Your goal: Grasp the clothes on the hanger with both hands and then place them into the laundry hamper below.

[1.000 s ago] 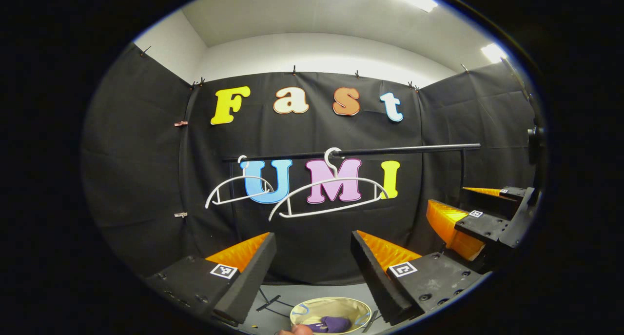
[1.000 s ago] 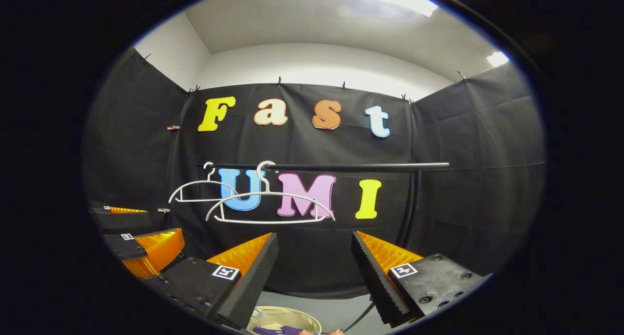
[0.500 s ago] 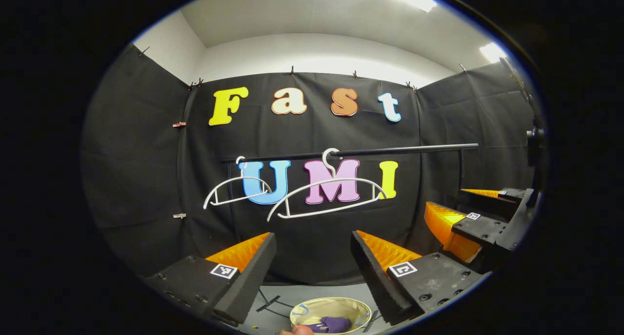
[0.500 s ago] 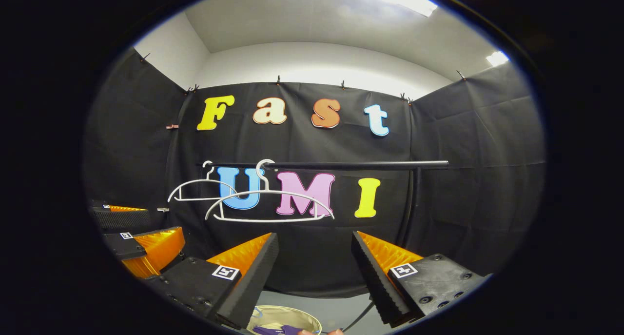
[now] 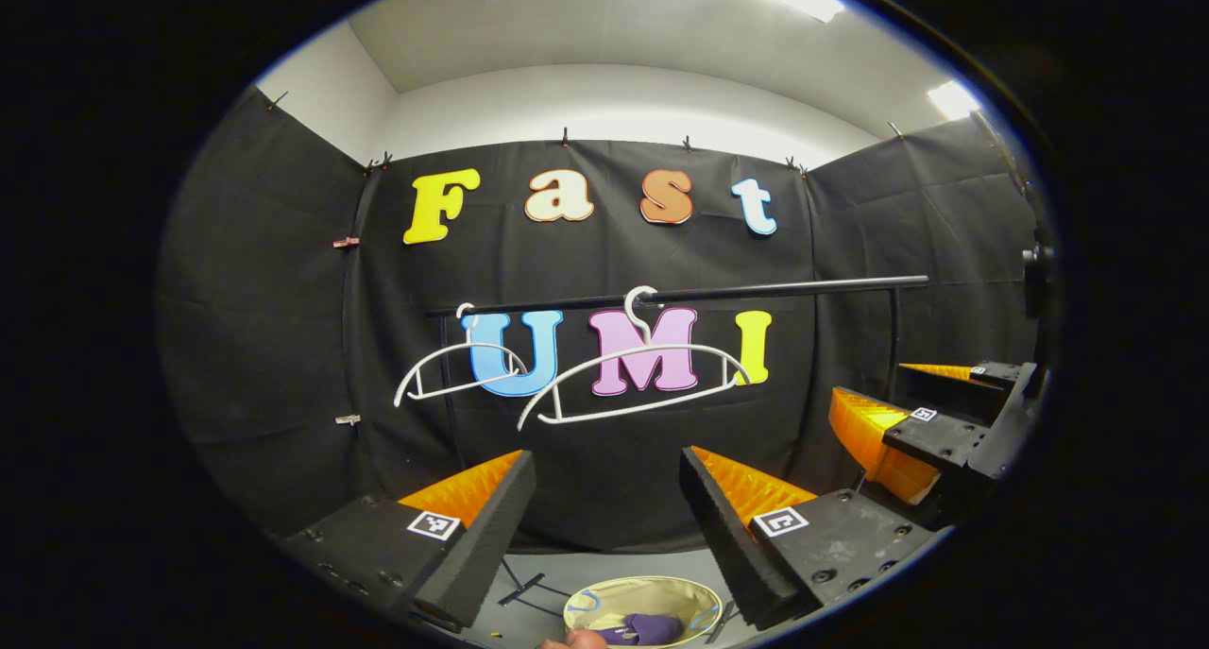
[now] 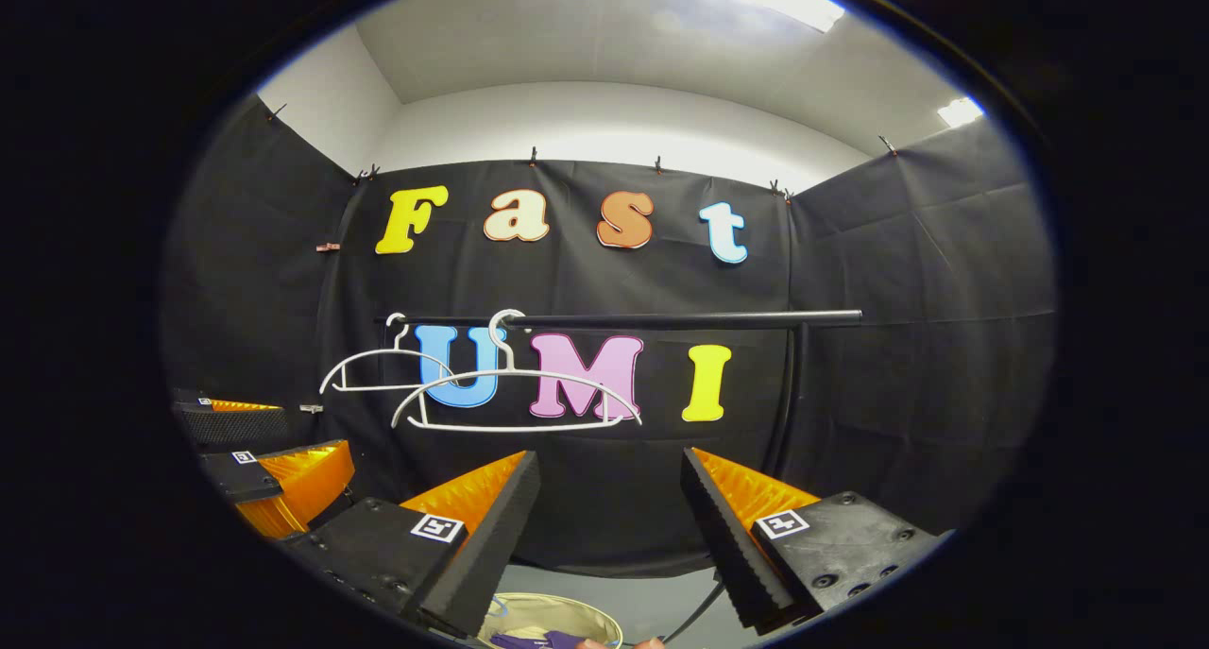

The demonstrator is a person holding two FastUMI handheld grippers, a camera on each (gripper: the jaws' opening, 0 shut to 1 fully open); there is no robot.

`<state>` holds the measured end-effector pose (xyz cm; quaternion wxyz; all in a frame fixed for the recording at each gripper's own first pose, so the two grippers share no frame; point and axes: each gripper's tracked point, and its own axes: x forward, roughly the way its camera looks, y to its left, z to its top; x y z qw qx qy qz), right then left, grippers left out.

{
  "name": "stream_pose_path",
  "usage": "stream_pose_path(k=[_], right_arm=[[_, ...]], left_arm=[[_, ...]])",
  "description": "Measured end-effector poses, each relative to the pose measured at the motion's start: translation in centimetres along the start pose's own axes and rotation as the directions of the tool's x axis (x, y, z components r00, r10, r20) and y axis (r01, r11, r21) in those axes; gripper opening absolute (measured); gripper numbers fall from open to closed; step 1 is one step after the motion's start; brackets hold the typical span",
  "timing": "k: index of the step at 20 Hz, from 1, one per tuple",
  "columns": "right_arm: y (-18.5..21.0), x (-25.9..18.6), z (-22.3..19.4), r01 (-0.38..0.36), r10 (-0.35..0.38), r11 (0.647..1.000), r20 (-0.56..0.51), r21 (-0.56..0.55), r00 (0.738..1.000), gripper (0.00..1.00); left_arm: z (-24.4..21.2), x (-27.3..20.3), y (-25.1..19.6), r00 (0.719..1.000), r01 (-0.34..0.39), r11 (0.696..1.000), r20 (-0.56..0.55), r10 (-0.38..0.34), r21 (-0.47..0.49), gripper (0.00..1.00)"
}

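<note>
We hold the left gripper and right gripper with jaws apart and empty, the purple clothes lying in the laundry hamper below two bare white hangers on the rail.

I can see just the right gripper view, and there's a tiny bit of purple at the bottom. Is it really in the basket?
Observer: Yes. The left gripper view shows the laundry hamper's whole round rim, and the purple clothes lie inside it.
Operator: Is my right gripper holding anything?
Observer: No. The left gripper view catches the right gripper from the side, and its fingers stand apart with nothing between them.
Operator: And the left one?
Observer: Looking along the left gripper, its fingers are spread wide, with just the booth wall showing through the gap.
</note>
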<state>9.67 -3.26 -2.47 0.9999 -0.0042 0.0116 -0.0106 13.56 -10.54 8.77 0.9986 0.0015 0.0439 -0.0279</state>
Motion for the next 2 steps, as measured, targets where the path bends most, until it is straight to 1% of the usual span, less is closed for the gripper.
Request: stream_pose_path(k=[2], right_arm=[[0.02,0.11,-0.06,-0.001,0.001,1.000,-0.001,-0.001,1.000,0.96]], left_arm=[[-0.12,0.13,-0.01,1.000,0.000,1.000,-0.002,0.000,0.000,0.96]])
